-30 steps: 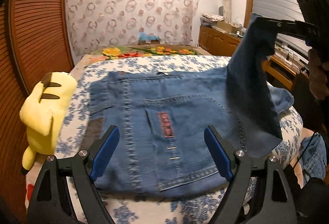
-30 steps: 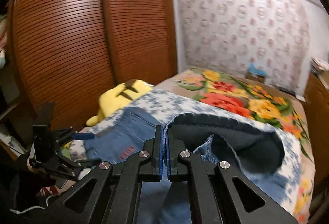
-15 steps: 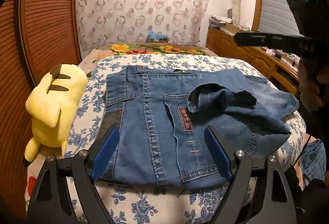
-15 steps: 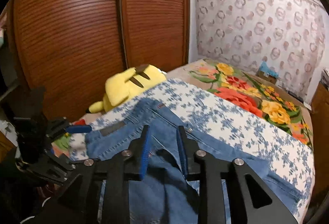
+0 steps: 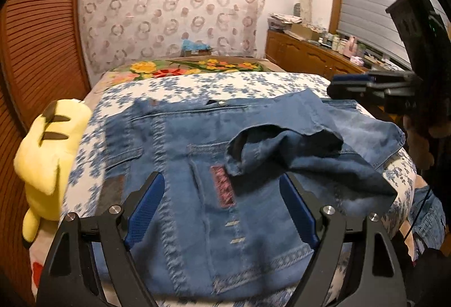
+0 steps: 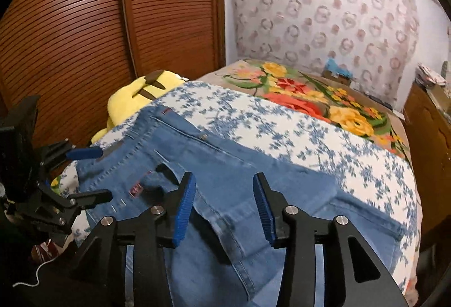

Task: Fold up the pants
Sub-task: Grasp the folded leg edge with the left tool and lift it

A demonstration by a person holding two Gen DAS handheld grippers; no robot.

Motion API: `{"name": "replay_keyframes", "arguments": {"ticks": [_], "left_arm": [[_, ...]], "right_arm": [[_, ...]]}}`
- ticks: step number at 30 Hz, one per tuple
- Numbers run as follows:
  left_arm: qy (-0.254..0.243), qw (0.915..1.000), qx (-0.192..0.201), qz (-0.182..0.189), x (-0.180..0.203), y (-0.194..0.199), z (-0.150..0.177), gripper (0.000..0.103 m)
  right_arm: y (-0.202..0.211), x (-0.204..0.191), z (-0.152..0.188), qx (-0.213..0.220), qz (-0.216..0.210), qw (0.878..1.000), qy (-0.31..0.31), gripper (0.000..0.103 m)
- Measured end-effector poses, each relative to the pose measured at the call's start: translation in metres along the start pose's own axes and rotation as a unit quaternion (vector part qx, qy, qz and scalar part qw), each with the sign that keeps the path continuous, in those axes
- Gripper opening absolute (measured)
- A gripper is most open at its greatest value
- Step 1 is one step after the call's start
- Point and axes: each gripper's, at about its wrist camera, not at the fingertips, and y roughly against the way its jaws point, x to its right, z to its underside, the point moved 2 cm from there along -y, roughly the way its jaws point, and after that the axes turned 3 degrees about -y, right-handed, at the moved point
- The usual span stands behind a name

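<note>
I have the jeans [image 5: 197, 166] lying on the blue-flowered bedspread [image 6: 324, 143], waistband along the far edge, their length running across the bed from the yellow plush toy [image 5: 48, 149] on my left toward my right. A leg end is flopped back over the seat in a loose, rumpled heap [image 5: 296, 149] — not flat. My left gripper [image 5: 222, 208] hovers over the near hem with its jaws spread wide, holding nothing. My right gripper [image 6: 222, 208] is spread too, empty, just above the denim. The heap lies right of centre, so I judge the right side nearer to it; smoothing it along the pants' long axis looks like the next job.
</note>
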Motion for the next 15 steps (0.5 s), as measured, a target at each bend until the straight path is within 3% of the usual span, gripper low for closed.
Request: {"name": "replay_keyframes", "arguments": {"ticks": [2,4,6,11,15], "left_arm": [[-0.006,0.9999,-0.004,0.014,0.004,-0.007,-0.006,0.075],[-0.006,0.9994,-0.017,0.029,0.006,-0.017,-0.011,0.059],[-0.006,0.9987,-0.027,0.042,0.01,-0.026,-0.015,0.049],[-0.019,0.9981,-0.041,0.041,0.016,-0.043,-0.017,0.04],[-0.019,0.998,-0.043,0.041,0.016,-0.049,-0.019,0.026]], "right_arm": [[-0.002,0.0,0.003,-0.006,0.006,1.0,-0.005,0.047],[-0.004,-0.002,0.007,-0.01,0.017,1.0,-0.009,0.047],[-0.004,-0.004,0.009,-0.011,0.026,1.0,-0.01,0.047],[-0.006,-0.016,0.019,-0.029,0.022,0.999,-0.022,0.049],[-0.014,-0.019,0.03,-0.053,0.017,0.998,-0.027,0.049]]}}
